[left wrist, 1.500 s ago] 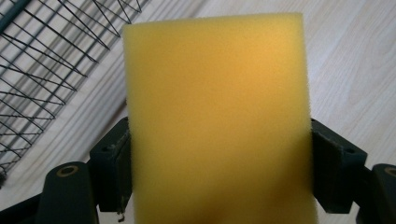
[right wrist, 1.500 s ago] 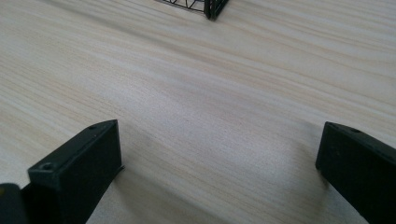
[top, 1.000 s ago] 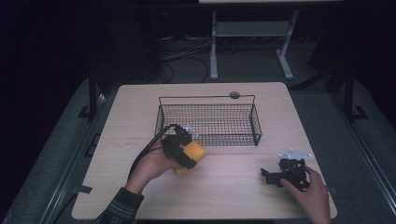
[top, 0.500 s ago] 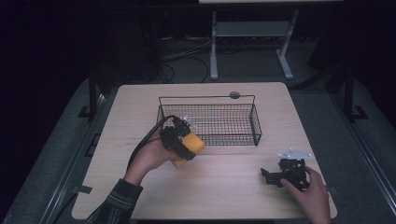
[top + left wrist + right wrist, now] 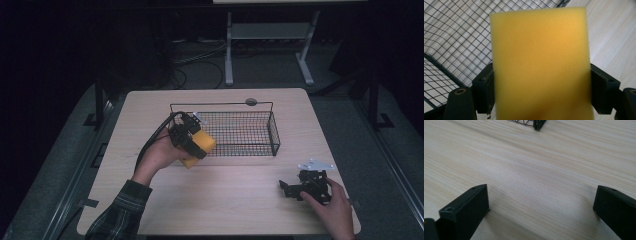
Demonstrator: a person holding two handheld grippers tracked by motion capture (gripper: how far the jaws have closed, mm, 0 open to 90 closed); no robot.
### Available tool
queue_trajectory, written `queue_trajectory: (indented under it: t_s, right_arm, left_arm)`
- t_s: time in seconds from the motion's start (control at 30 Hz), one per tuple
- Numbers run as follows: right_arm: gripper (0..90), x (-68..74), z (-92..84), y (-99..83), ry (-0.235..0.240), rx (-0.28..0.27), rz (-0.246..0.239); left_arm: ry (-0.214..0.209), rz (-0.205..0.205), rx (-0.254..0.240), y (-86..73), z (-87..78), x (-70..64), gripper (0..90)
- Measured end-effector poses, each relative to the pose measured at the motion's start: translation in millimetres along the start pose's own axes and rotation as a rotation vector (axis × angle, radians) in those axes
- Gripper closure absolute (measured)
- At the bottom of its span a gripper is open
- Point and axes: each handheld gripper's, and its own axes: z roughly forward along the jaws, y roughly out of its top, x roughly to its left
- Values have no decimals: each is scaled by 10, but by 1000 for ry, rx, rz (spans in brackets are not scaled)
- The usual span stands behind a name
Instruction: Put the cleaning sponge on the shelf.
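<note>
A yellow sponge (image 5: 201,145) is clamped in my left gripper (image 5: 192,142), held above the table at the front left corner of the black wire basket (image 5: 270,131). In the left gripper view the yellow sponge (image 5: 540,62) stands upright between both jaws, whose pads press on its sides, with the basket's mesh (image 5: 456,37) behind it. My right gripper (image 5: 287,190) rests low at the table's front right in a person's hand. In the right gripper view its jaws stand wide apart over bare wood, the right gripper (image 5: 541,202) open with nothing between them.
The wire basket sits at the table's middle, its corner (image 5: 537,124) seen far off in the right gripper view. A small round grommet (image 5: 250,102) lies at the table's back edge. A metal stand (image 5: 265,35) and cables lie on the floor beyond.
My left hand has carried the sponge up and away from the person, closer to the basket's front left corner. The right hand has stayed put.
</note>
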Motion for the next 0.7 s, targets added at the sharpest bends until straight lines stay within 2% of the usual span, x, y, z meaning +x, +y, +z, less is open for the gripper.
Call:
queue_trajectory:
  t_s: [0.3,0.7]
  right_arm:
    - [0,0,1,0,2,-1,1]
    - [0,-2,2,-1,0,-1,-2]
  left_arm:
    - [9,-25,-9,60,21,131,221]
    - [42,-56,-25,148,5,322,221]
